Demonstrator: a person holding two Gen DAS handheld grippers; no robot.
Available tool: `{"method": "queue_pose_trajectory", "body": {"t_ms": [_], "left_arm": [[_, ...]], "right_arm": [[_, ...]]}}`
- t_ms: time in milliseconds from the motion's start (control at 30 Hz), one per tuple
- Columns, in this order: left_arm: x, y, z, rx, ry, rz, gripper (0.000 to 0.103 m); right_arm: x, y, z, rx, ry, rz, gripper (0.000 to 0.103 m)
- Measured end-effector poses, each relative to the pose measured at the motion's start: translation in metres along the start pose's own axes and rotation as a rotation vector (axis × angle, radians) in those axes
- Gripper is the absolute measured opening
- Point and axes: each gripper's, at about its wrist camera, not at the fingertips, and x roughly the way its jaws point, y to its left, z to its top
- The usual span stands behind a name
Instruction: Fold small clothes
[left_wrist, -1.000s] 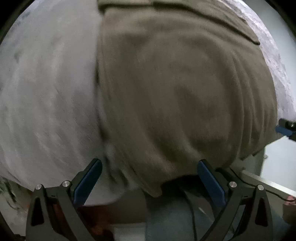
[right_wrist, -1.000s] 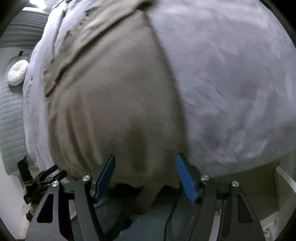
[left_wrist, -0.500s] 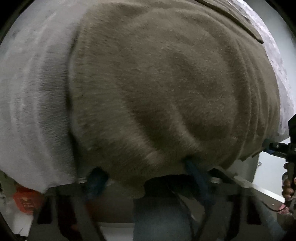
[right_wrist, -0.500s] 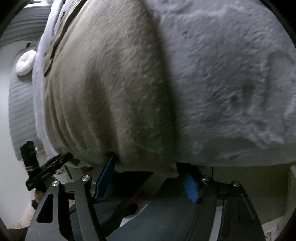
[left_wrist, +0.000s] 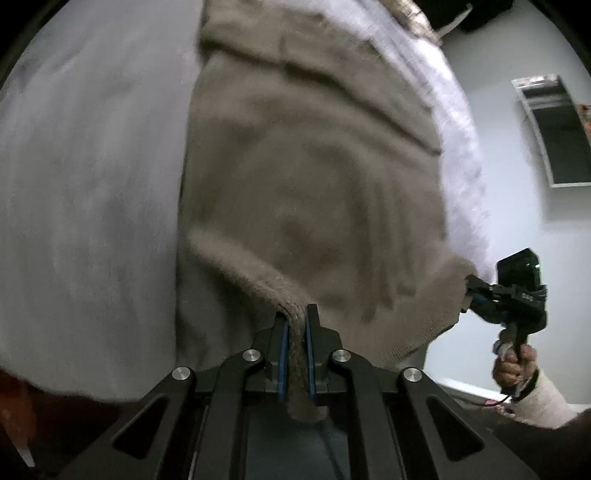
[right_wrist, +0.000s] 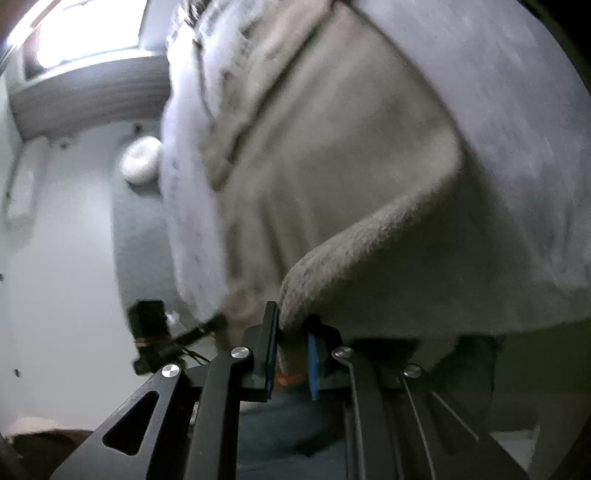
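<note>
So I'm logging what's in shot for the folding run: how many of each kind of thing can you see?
Brown knit garment: 1
Grey fleecy cover: 1
Grippers: 2, the left gripper and the right gripper, each pinching the garment's near hem
White round cushion: 1
Total: 5

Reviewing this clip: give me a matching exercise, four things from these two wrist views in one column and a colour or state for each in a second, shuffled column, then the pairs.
Things
1. left claw
2. sweater
3. blanket
4. cushion

Colour or state
A. pale grey, fluffy, spread under the garment
B. white, round, off in the background
C. shut on the ribbed hem
D. taupe knit, near edge lifted

Pairs: 1-C, 2-D, 3-A, 4-B
</note>
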Motion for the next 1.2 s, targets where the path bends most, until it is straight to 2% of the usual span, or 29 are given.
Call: {"method": "queue_pose_trajectory", "body": {"t_ms": [133,167,300,367,500,667,800,967,1100,1167,1200], "left_arm": [[-0.031,-0.004,0.051,0.032,-0.057,-0.059,0.009],[-0.039,-0.006,0.065,0.048,-0.07,-0.065,0.009],[-0.059,-0.012,0.13,0.113,-0.111,-0.109,0.009],[-0.061,-0.021,0.163,0.146,-0.131,-0.103,0.009],[-0.049,-0.015,0.226,0.189,-0.155,-0.074,0.009],[-0.02,-0.018,0.286,0.172,-0.187,-0.035,0.009],[0.001,-0.018,0.315,0.127,-0.218,-0.01,0.009],[0.008,-0.012,0.344,0.07,-0.277,0.012,0.009],[0.031,-0.009,0.363,0.077,-0.306,0.168,0.009],[0.04,-0.01,0.364,0.078,-0.327,0.194,0.01],[0.046,-0.01,0.363,0.075,-0.319,0.193,0.01]], "right_arm": [[-0.002,0.041,0.032,-0.013,-0.107,0.079,0.013],[-0.003,0.048,0.041,-0.015,-0.129,0.094,0.008],[-0.006,0.083,0.081,-0.026,-0.246,0.148,0.008],[-0.007,0.092,0.1,-0.027,-0.281,0.154,0.008],[-0.005,0.1,0.146,-0.026,-0.33,0.14,0.008],[0.01,0.093,0.203,-0.012,-0.321,0.08,0.008],[0.018,0.084,0.232,0.001,-0.308,0.076,0.008],[0.027,0.07,0.28,0.017,-0.276,0.076,0.008],[0.039,0.059,0.314,0.02,-0.239,0.042,0.008],[0.052,0.048,0.328,0.022,-0.202,-0.008,0.008],[0.058,0.041,0.333,0.028,-0.184,-0.041,0.012]]}}
